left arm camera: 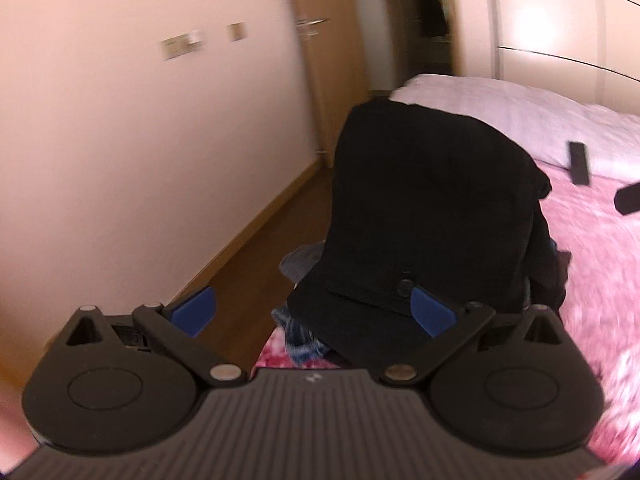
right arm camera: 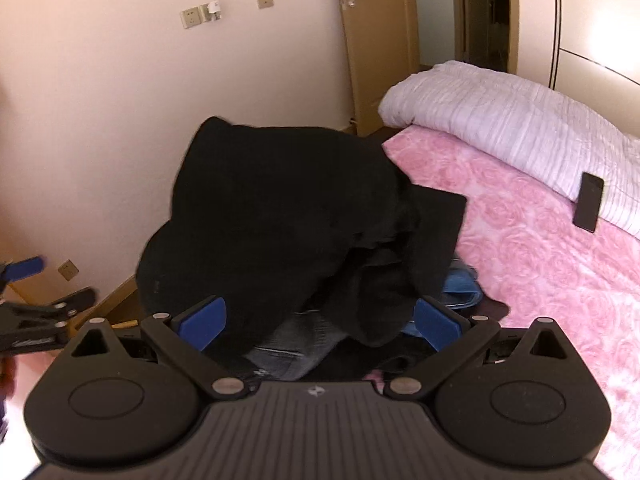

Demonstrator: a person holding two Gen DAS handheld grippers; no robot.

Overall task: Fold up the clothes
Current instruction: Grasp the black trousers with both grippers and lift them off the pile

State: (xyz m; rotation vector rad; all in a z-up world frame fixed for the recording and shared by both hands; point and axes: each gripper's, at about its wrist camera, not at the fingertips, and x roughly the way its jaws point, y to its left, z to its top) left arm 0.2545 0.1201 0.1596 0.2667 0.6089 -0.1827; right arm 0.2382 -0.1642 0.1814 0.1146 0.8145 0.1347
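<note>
Left wrist view: left gripper (left arm camera: 313,312) with jaws spread wide, blue pads (left arm camera: 195,311) well apart, nothing pinched between them. Black garment (left arm camera: 432,216) heaped at the near corner of the bed (left arm camera: 592,264), draped over blue denim clothing (left arm camera: 300,334) that shows beneath its lower edge. Flat black flap with a round button (left arm camera: 405,287) lying at the front of the heap, touching or just beside the right-hand pad; contact not clear enough to tell. Dark remote-shaped object (left arm camera: 579,163) resting farther back on the bed against the pale folded duvet (left arm camera: 520,108). Wooden floor (left arm camera: 256,240) and plain wall (left arm camera: 120,120) to the left of the bed, wooden door (left arm camera: 320,40) beyond.

Right wrist view: right gripper (right arm camera: 321,322) likewise spread wide, pads (right arm camera: 204,322) apart, holding nothing. Black garment (right arm camera: 288,208) bunched in a tall mound directly ahead, hanging partly over the bed edge toward the wall (right arm camera: 100,120). Folds of the mound reach down between the two pads without being clamped. Denim clothing (right arm camera: 288,356) visible under the mound just ahead of the gripper body, a brighter blue piece (right arm camera: 460,288) at the right side. Pink rose-patterned bedspread (right arm camera: 540,280) bare to the right, duvet (right arm camera: 500,112) rolled along the far side, dark flat object (right arm camera: 588,202) leaning on it. Left gripper (right arm camera: 36,304) at the left frame edge, partly cropped, fingers apart
</note>
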